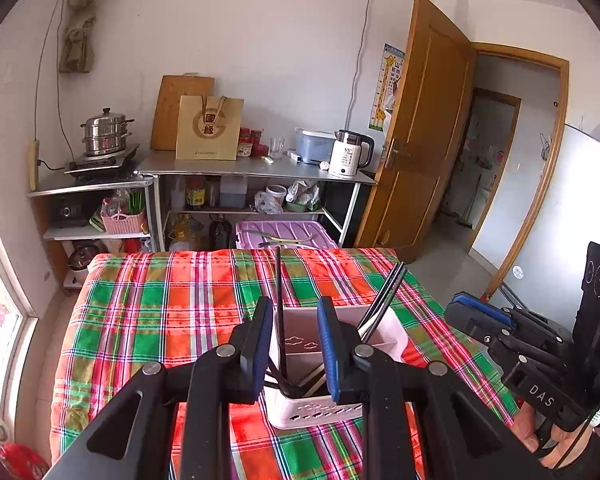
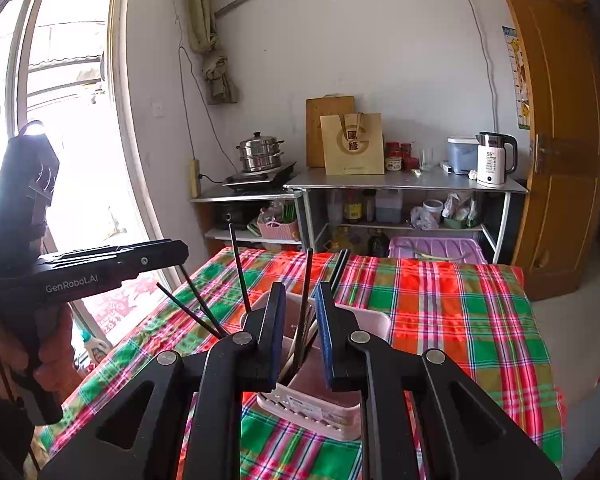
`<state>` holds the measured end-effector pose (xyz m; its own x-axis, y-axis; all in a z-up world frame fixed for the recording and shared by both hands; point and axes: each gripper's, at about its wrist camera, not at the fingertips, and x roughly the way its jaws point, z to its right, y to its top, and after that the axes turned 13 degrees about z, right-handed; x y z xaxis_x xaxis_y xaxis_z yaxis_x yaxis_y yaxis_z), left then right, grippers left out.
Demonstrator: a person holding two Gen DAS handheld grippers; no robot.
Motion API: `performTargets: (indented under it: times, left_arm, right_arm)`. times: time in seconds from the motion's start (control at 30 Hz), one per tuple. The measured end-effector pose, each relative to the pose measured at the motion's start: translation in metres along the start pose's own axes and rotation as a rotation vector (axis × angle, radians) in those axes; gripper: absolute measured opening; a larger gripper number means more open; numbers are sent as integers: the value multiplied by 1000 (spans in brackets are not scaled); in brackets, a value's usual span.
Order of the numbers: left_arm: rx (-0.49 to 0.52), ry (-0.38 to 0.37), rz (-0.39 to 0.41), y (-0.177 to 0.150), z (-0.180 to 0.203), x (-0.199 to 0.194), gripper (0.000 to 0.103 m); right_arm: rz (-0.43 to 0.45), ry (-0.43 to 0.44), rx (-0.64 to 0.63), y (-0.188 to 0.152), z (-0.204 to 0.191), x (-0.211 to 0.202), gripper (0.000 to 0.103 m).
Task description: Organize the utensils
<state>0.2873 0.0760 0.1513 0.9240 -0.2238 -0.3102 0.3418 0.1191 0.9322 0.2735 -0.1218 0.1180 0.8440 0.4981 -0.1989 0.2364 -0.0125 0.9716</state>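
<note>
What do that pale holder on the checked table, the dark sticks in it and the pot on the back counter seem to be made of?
The holder looks like moulded plastic, matt pale pink-white: thin walls, punched drain slots. The sticks, apparently chopsticks, are slim, dark and smooth; lacquered wood or plastic, I cannot tell which. The pot is probably stainless steel: bright, mirror-like silver tiers.

1 pink utensil holder [image 2: 332, 384], 2 grippers, 1 kettle [image 1: 346, 154], 1 steamer pot [image 1: 106, 132], 1 paper bag [image 1: 209, 128]
</note>
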Motion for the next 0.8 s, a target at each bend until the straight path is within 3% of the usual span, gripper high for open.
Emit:
performTargets:
  times: [0.17, 0.23, 0.47, 0.53, 0.8]
  left_arm:
    - [0, 12, 35, -14, 4, -36, 23]
    - [0, 21, 46, -24, 7, -51, 23]
    - [7, 56, 76, -78, 21, -99, 25]
    - [4, 66, 73, -94, 26, -108, 25]
    - [30, 110, 54, -146, 51, -132, 25]
  right_arm:
    - [14, -7, -3, -8, -2, -31, 20]
    - [21, -7, -8, -14, -4, -44, 29]
    - [34, -16, -3, -44, -9, -92, 35]
    - [21, -11, 0, -55, -10, -101, 40]
    - [-18, -34, -25, -97, -23, -136, 42]
